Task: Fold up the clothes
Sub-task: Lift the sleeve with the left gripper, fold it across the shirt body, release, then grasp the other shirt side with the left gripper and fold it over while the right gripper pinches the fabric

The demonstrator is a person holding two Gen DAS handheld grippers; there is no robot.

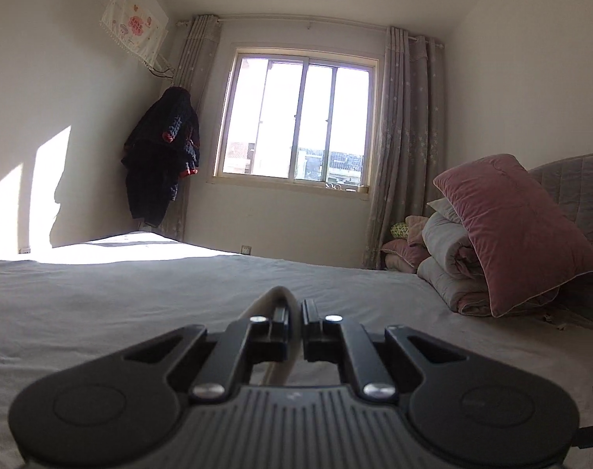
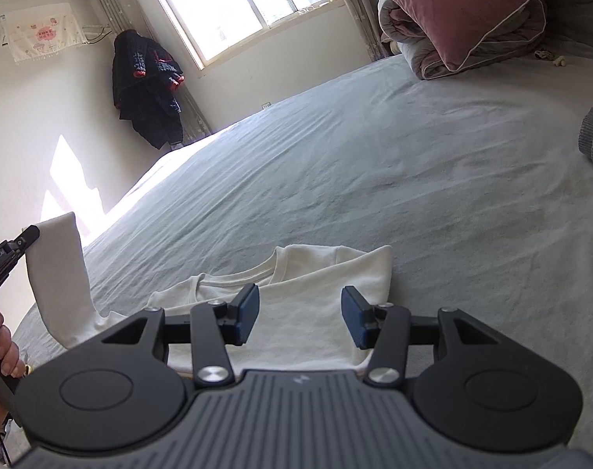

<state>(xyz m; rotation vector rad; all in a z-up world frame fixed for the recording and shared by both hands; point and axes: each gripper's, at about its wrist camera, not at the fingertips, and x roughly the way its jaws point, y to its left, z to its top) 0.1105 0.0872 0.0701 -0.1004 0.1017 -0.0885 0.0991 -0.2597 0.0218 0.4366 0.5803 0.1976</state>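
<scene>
Lying on the grey bed [image 2: 335,164], a white shirt [image 2: 296,312] is seen beneath the right gripper [image 2: 300,314], whose jaws stand apart and empty. One sleeve [image 2: 58,273] is held lifted, clamped in the left gripper [image 1: 295,312]. Farther off, a pink pillow [image 2: 453,4] is propped on folded quilts [image 1: 449,250]

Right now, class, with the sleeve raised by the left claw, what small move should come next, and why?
Probably carry the sleeve across and lay it on the white shirt body. The left claw is shut on the sleeve and holds it up off the grey bed, while the rest of the shirt lies flat. The right claw is open above the shirt, gripping nothing.
</scene>
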